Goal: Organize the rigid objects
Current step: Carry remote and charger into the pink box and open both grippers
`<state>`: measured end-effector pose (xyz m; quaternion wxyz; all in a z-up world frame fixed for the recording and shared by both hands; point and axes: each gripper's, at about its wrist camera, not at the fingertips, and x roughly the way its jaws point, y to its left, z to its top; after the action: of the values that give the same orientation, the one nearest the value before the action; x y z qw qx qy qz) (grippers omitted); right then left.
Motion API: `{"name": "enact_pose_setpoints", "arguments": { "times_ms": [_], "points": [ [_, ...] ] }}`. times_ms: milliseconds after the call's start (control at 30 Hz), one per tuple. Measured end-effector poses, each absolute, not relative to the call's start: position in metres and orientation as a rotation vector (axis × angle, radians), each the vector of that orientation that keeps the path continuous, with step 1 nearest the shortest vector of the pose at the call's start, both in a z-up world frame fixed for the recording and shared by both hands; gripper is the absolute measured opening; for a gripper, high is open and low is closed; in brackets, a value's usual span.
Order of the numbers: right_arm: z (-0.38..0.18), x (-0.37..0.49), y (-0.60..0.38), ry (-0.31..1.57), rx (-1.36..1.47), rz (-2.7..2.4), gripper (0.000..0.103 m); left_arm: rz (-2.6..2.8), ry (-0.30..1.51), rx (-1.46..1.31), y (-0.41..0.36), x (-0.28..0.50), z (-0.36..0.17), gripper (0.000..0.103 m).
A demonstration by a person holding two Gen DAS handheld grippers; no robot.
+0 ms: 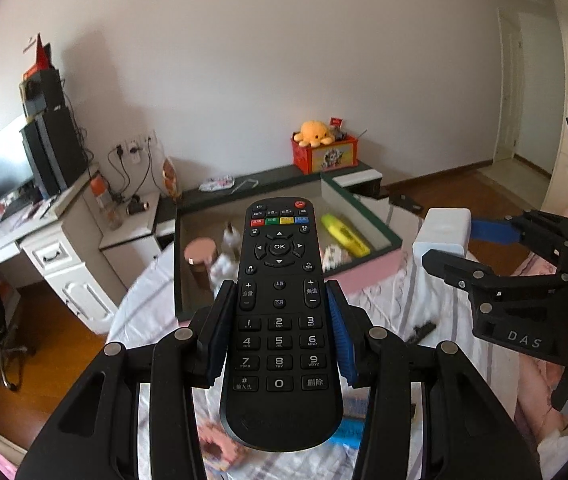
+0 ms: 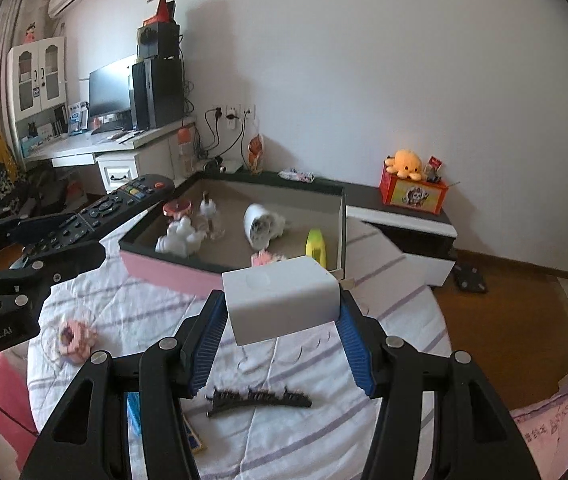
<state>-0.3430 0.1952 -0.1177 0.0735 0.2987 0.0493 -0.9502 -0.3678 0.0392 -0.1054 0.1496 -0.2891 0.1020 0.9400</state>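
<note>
Between the left gripper [image 1: 279, 320] jaws a black remote [image 1: 279, 312] sits clamped, over the bed [image 2: 304, 360]; right gripper [image 2: 279, 320] jaws clamp a white box [image 2: 284, 300]. Beyond, an open tray [image 2: 163, 264] holds small items, including a yellow bottle [image 2: 316, 246].

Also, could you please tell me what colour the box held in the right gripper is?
White; the box shows best in the right wrist view.
</note>
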Motion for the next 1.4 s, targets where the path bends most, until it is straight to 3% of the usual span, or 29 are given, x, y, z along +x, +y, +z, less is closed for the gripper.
{"name": "enact_pose_setpoints", "arguments": {
  "times_ms": [467,967,1400],
  "points": [
    [-0.102,-0.423,0.186,0.229,0.908,-2.827,0.057,2.696,0.320,-0.910,0.028,-0.466,-0.096,0.044],
    [-0.151,-0.542,0.189,0.279,1.149,-2.745,0.057,2.614,0.377,-1.151,0.046,-0.591,-0.144,0.044],
    [-0.180,-0.585,0.196,0.309,1.296,-2.697,0.057,2.581,0.429,-1.230,0.074,-0.624,-0.179,0.044]
  ]
}}
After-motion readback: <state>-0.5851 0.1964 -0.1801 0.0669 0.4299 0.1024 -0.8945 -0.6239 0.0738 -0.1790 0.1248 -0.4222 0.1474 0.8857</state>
